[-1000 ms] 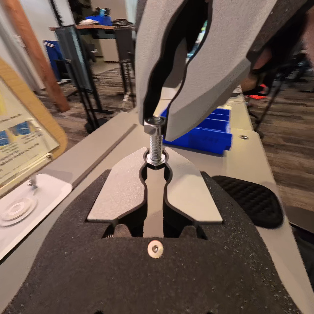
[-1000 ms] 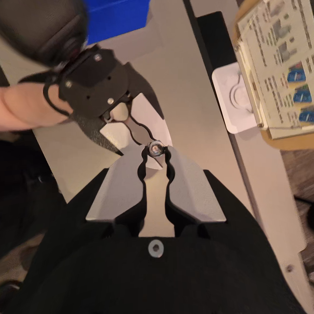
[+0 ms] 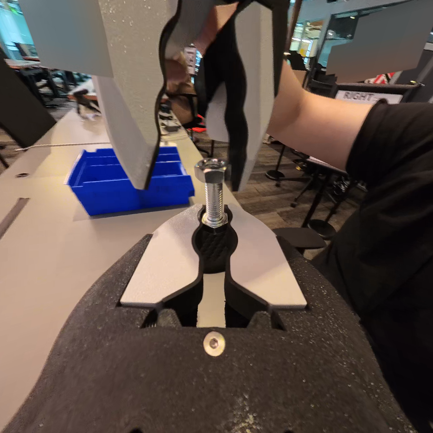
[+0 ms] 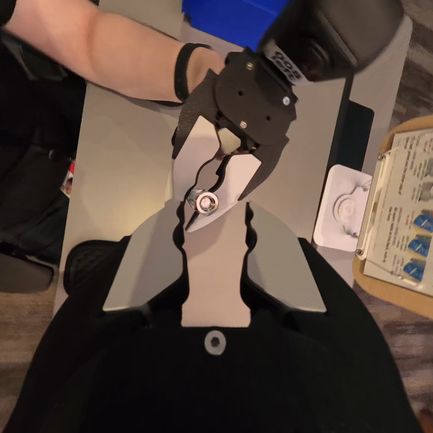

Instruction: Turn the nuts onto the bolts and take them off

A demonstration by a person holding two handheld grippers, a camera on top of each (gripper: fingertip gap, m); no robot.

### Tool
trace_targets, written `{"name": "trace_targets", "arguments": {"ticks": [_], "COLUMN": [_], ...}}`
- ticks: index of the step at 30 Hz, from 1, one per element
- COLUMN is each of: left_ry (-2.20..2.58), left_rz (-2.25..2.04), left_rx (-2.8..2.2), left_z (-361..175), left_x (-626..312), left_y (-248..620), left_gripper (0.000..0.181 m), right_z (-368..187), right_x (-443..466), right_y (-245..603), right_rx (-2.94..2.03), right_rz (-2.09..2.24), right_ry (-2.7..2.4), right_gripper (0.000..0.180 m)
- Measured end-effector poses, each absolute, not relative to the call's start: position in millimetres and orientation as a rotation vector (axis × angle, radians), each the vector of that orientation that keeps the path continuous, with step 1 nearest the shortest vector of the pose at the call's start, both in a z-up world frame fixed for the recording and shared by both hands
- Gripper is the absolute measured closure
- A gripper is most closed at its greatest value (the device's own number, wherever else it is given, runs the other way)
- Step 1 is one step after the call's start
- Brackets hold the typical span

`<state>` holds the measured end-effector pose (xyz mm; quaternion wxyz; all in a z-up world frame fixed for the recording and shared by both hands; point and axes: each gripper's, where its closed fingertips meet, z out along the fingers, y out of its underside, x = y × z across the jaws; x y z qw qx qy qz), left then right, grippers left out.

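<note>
Below, grey table (image 3: 46,246), wood-plank floor (image 3: 269,201).

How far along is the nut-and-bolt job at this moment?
Done: a nut sits on the top end of the bolt, only just threaded on or nearly off. In hand: the left gripper is shut on the bolt's lower end, holding it upright. The right gripper is open above the nut, not touching it. Left: regrip and keep turning; which way cannot be told.
</note>
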<state>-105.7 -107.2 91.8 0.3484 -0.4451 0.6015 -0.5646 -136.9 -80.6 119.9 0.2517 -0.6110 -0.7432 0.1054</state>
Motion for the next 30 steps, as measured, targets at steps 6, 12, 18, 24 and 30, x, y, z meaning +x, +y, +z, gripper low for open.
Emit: {"name": "trace_targets", "arguments": {"ticks": [6, 12, 18, 24, 30], "left_ry": [1.286, 0.923, 0.842, 0.844, 0.857], "left_rz": [-1.157, -0.761, -0.597, -0.618, -0.596], "left_rx": [-1.345, -1.465, -1.501, -1.511, -1.507], "left_z": [91.5, 95.4, 90.9, 89.1, 89.4], "left_x": [-102.5, -116.4, -124.6, -122.2, -121.8], "left_y": [-47.4, 14.2, 29.6, 28.3, 27.0], "left_gripper": [0.166, 0.166, 0.166, 0.167, 0.167], "right_z": [155.3, 168.7, 149.9, 139.0, 129.5], "right_x": [-143.3, -134.4, -134.5, -144.1, -144.2], "right_y": [-37.8, -2.1, 6.8, 9.9, 8.6], "right_rx": [-1.793, -2.097, -2.228, -2.262, -2.295], "right_rz": [0.346, 0.432, 0.246, 0.185, 0.193], "right_ry": [-1.558, -1.004, -0.961, -1.020, -1.046], "right_gripper": [0.118, 0.138, 0.134, 0.135, 0.147]}}
